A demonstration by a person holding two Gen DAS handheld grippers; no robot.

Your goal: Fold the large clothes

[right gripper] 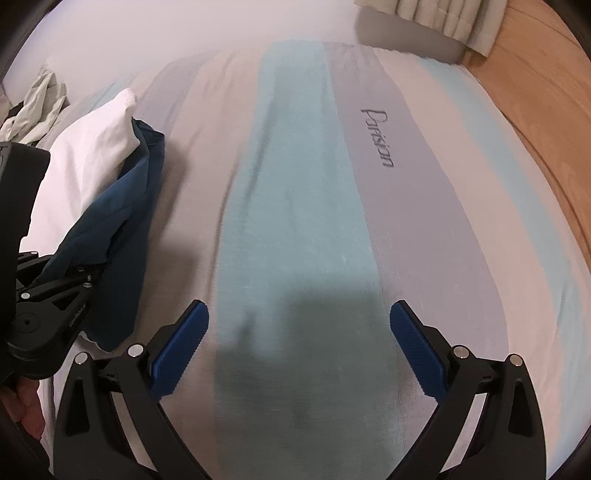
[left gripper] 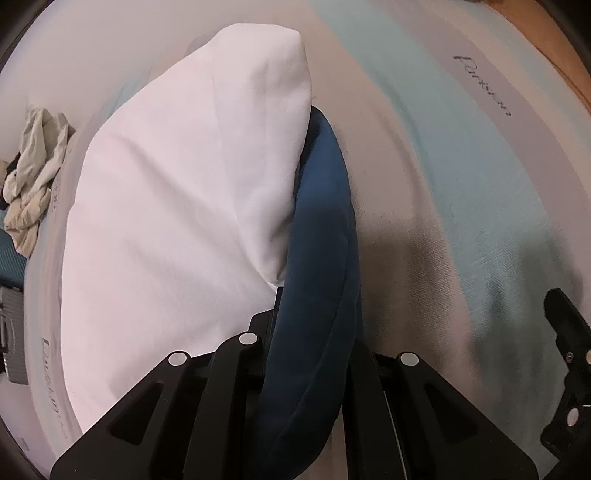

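A white garment (left gripper: 177, 206) with a dark blue part (left gripper: 317, 258) lies folded in a bundle on the striped bed sheet (left gripper: 461, 184). My left gripper (left gripper: 306, 332) is shut on the dark blue fabric at the bundle's near edge. In the right wrist view the same bundle lies at the left, white part (right gripper: 85, 162) and blue part (right gripper: 122, 229), with the left gripper (right gripper: 62, 284) clamped on it. My right gripper (right gripper: 299, 332) is open and empty over the bare sheet (right gripper: 295, 184), to the right of the bundle.
A crumpled pale grey garment (left gripper: 33, 173) lies at the far left, also in the right wrist view (right gripper: 37, 99). The sheet bears the word "Parisian" (right gripper: 380, 136). Wooden floor (right gripper: 535, 110) and a curtain (right gripper: 443, 22) lie beyond the bed's right edge.
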